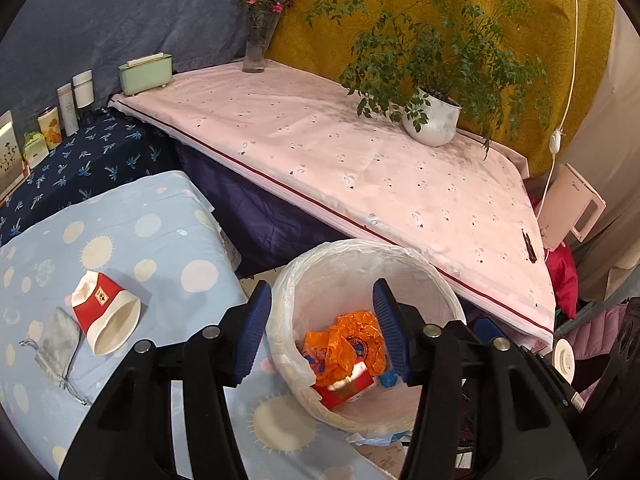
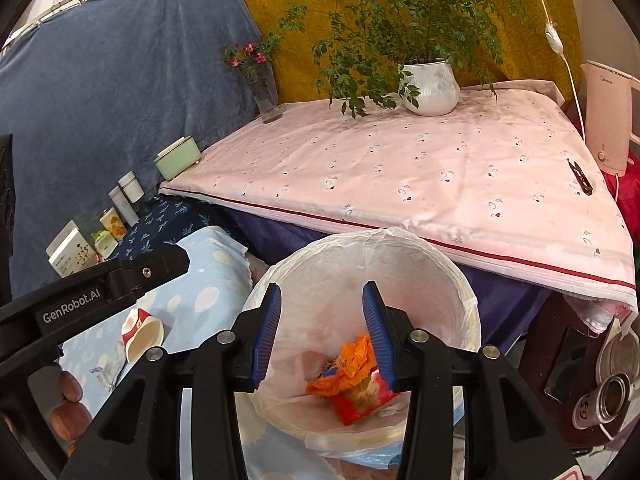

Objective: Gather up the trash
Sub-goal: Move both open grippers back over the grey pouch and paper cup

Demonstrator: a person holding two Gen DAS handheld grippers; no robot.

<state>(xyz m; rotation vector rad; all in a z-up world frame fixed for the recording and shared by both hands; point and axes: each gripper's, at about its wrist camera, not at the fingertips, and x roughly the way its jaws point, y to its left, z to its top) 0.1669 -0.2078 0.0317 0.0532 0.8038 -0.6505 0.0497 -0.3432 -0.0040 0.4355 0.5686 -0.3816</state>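
A white bin lined with a plastic bag stands on the floor between the tables. In it lie an orange wrapper and a red packet. My left gripper is open and empty above the bin's left rim. My right gripper is open and empty above the bin. A crushed red and white paper cup lies on its side on the light blue spotted cloth, left of both grippers. A small grey drawstring pouch lies next to the cup.
A pink-clothed table holds a potted plant, a flower vase, a green box and a black clip. Bottles and boxes stand at the left. A white kettle is at the right.
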